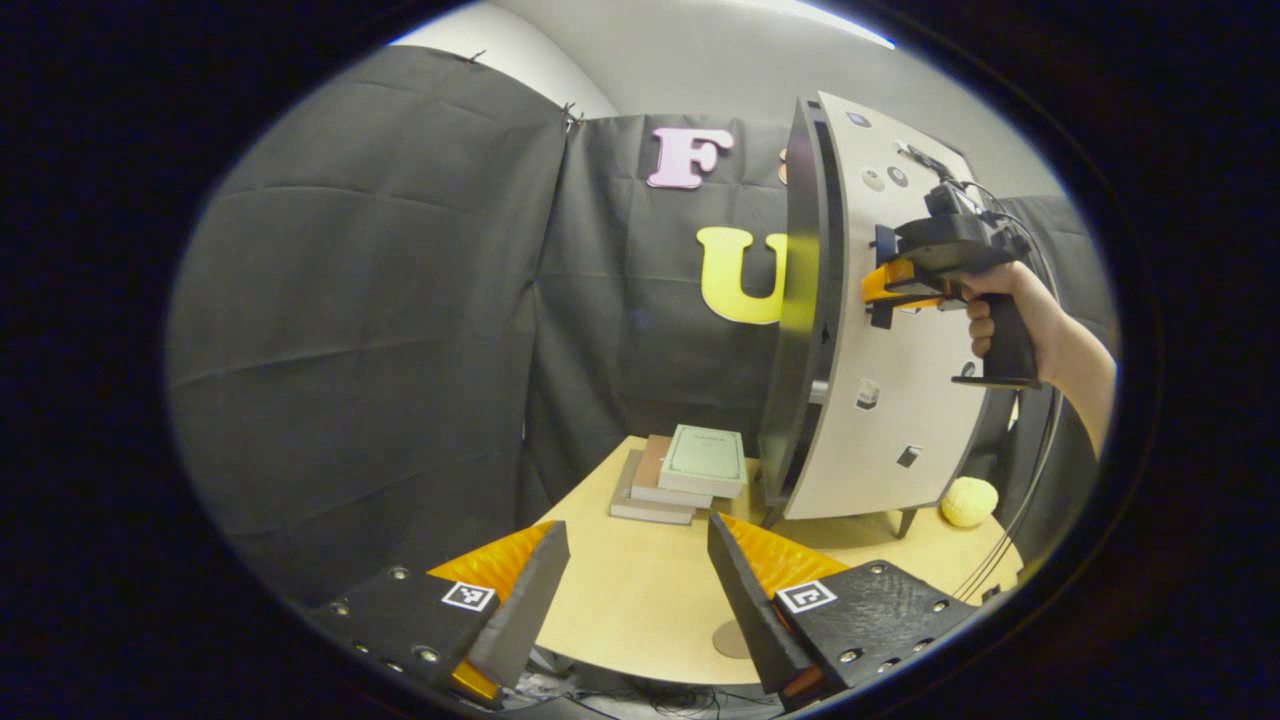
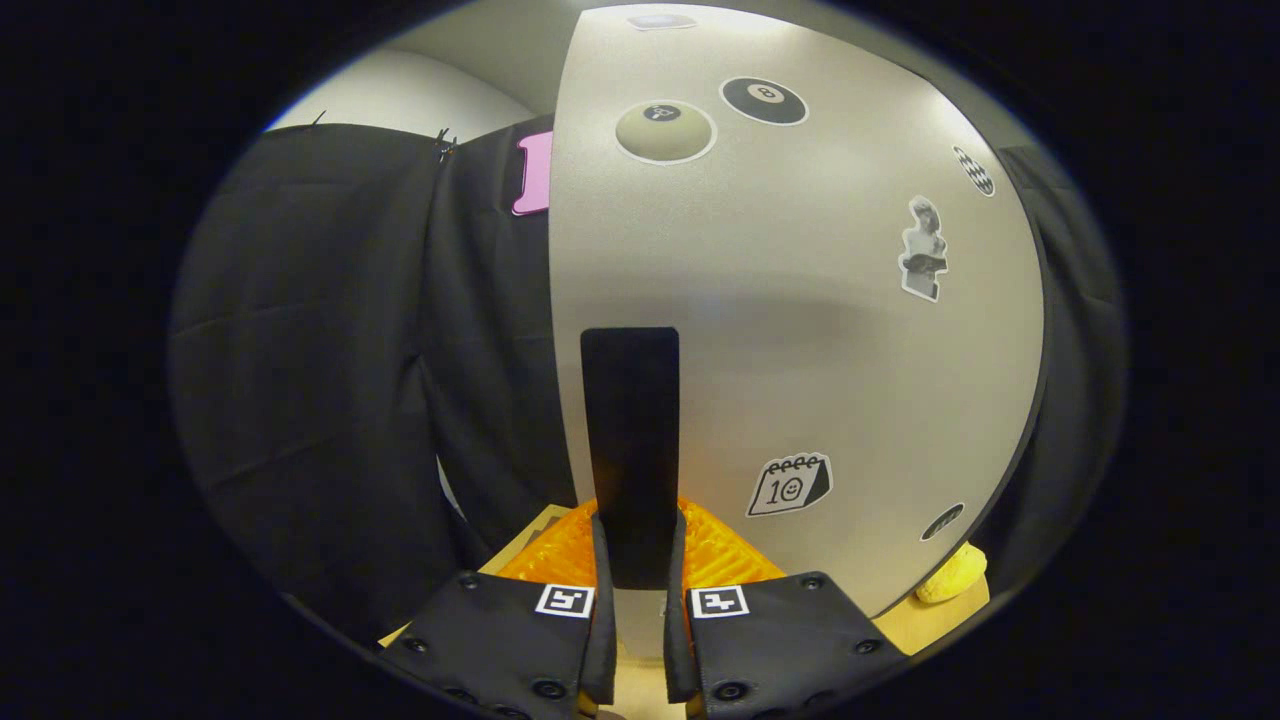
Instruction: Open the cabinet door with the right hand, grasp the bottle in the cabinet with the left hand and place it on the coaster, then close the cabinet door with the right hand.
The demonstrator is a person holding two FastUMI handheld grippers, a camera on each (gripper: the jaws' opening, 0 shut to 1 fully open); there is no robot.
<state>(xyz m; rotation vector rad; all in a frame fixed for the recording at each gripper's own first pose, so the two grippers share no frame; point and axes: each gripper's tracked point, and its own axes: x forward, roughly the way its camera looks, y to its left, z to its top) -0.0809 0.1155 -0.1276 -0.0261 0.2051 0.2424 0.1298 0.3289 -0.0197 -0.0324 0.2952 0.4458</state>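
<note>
A white cabinet door [image 1: 900, 430] with stickers stands upright on the wooden table [image 1: 640, 600]; the cabinet's dark side [image 1: 805, 300] shows to its left. Whatever is inside is hidden behind the door. A hand holds my right gripper [image 1: 882, 292] against the door front. In the right gripper view, that gripper [image 2: 638, 530] is shut on the door's [image 2: 800, 300] black vertical handle [image 2: 630, 420], one finger on each side. My left gripper [image 1: 635, 530] hangs open above the table's near part, holding nothing. A round cork coaster [image 1: 732, 640] lies at the table's front edge, beside its right finger.
A stack of books [image 1: 690, 470] lies on the table left of the cabinet's foot. A yellow ball [image 1: 969, 500] rests by the cabinet's right leg, also seen low at the door's edge [image 2: 950, 580]. Black cloth walls close in the left and back.
</note>
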